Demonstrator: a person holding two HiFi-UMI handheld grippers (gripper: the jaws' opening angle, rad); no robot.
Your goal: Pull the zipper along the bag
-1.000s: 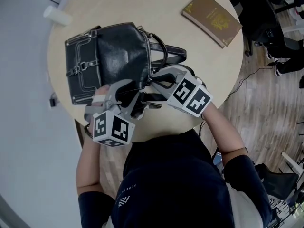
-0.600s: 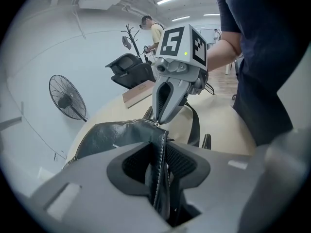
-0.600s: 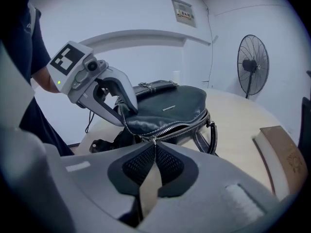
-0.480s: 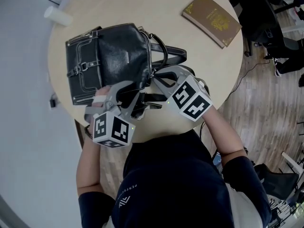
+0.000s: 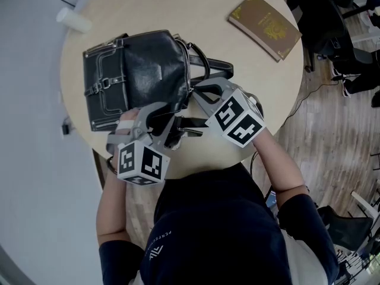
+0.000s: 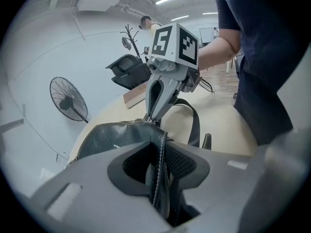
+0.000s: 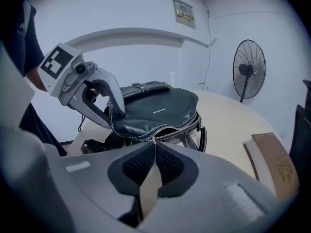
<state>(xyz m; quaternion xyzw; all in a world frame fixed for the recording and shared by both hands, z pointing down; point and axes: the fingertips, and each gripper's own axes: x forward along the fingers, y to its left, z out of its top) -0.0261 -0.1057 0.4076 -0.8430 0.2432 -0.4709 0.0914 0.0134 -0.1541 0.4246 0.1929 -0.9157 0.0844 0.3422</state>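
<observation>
A black leather bag (image 5: 136,70) lies on the round table (image 5: 196,16). My left gripper (image 5: 161,115) is at the bag's near corner. Its jaws have just been closing, and in the left gripper view (image 6: 162,147) the pads press on the bag's stitched edge (image 6: 121,135). My right gripper (image 5: 193,95) is at the bag's right side, on the zipper line. In the right gripper view (image 7: 154,145) its pads meet on the small zipper pull (image 7: 154,140). Beyond the pull, the zipper (image 7: 177,129) gapes open. The bag's straps (image 5: 214,67) trail to the right.
A brown book (image 5: 265,25) lies at the table's far right. A white cylinder (image 5: 72,19) sits at the far left edge. Black office chairs (image 5: 332,22) stand on the wood floor to the right. A standing fan (image 7: 249,69) is behind the table.
The right gripper has shifted a little along the bag's edge and turned slightly, its marker cube tilting. The left gripper and the bag stay where they were.
</observation>
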